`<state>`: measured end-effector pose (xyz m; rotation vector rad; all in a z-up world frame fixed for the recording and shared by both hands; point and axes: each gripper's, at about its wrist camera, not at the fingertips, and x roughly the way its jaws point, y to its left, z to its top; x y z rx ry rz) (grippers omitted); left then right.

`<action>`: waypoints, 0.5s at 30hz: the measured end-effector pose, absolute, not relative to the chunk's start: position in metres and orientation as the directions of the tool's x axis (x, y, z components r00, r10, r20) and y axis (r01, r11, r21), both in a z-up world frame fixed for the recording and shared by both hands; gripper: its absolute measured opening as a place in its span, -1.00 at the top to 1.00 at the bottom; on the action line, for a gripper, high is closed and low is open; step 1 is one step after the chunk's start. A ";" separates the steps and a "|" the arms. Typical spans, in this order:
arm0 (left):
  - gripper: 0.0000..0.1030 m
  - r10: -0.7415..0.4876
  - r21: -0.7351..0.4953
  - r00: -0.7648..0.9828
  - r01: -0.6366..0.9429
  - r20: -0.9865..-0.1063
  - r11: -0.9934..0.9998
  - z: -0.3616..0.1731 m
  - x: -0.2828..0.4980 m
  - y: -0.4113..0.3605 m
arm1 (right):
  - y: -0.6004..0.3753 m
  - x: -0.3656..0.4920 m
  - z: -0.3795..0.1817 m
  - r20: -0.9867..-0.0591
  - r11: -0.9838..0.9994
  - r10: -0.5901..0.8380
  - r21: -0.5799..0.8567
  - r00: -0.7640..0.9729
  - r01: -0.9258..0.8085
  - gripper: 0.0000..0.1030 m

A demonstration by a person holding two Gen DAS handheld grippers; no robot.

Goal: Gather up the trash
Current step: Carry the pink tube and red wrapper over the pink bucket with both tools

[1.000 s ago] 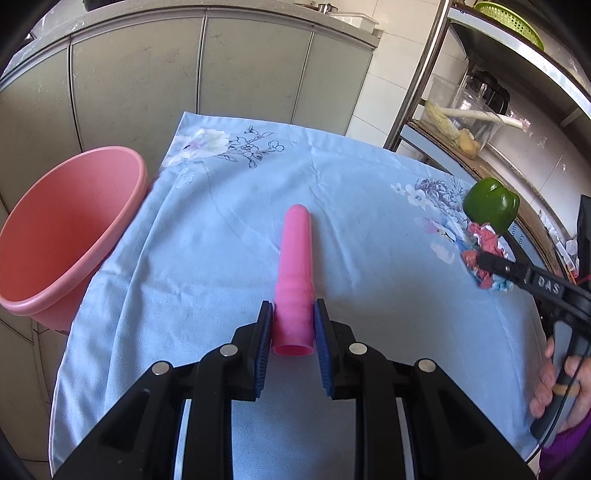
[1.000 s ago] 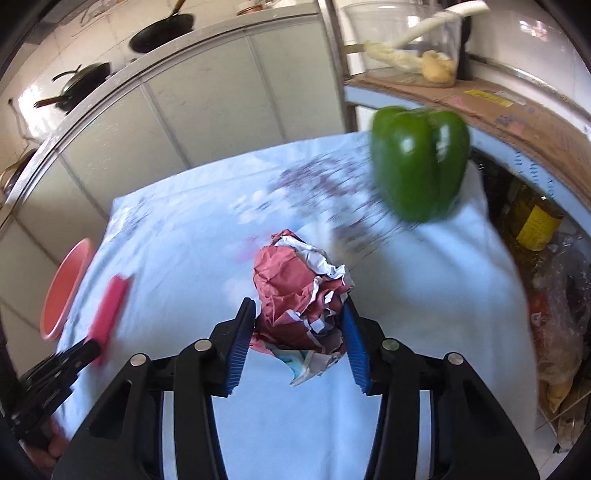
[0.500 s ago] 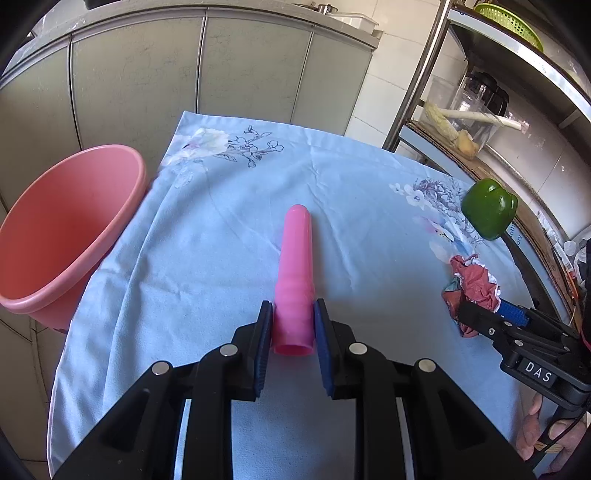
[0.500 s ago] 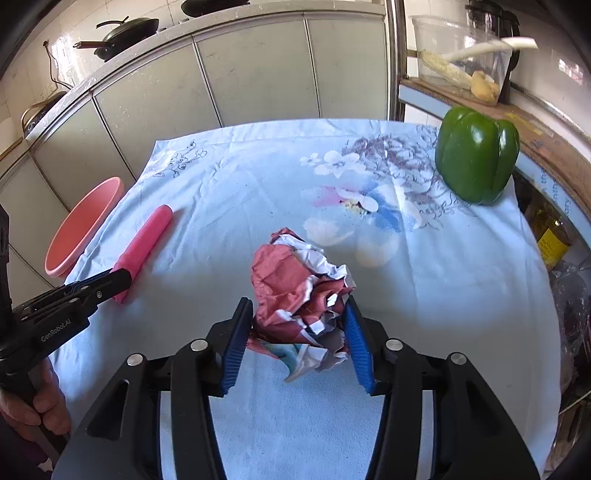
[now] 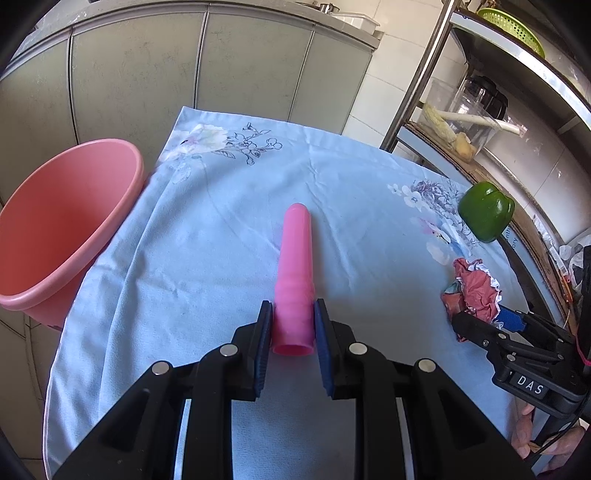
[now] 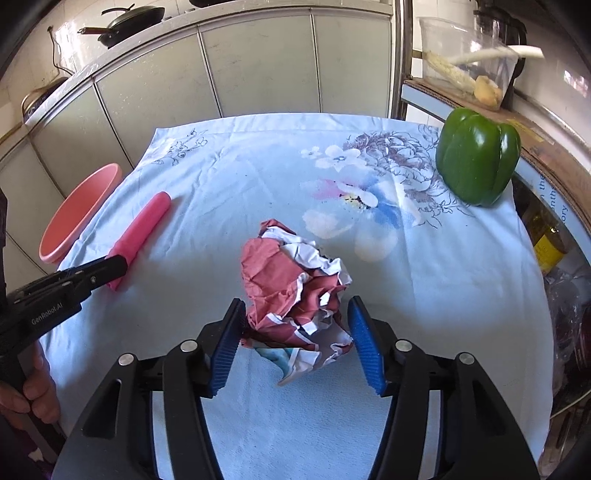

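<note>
Black pans (image 6: 125,22) show only beside right tongs (image 6: 297,345); opening.

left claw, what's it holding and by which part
The left claw is shut on the pink tube, gripping it at the ribbed, open end nearest the camera.

cut by edge: pink basin (image 5: 66,236), its left side leaves the left wrist view | hidden: near end of pink tube (image 6: 142,236) behind left gripper (image 6: 114,271) in right wrist view | hidden: lower part of crumpled paper (image 5: 474,286) behind right gripper (image 5: 480,325)
</note>
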<state>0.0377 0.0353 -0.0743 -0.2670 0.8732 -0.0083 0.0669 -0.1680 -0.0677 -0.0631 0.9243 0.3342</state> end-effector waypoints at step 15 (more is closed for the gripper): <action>0.58 -0.128 -0.249 0.646 -0.100 -0.753 0.963 -0.074 0.037 0.037 | -0.168 0.060 -0.064 -0.775 0.935 0.298 0.119 0.558 -0.334 -0.12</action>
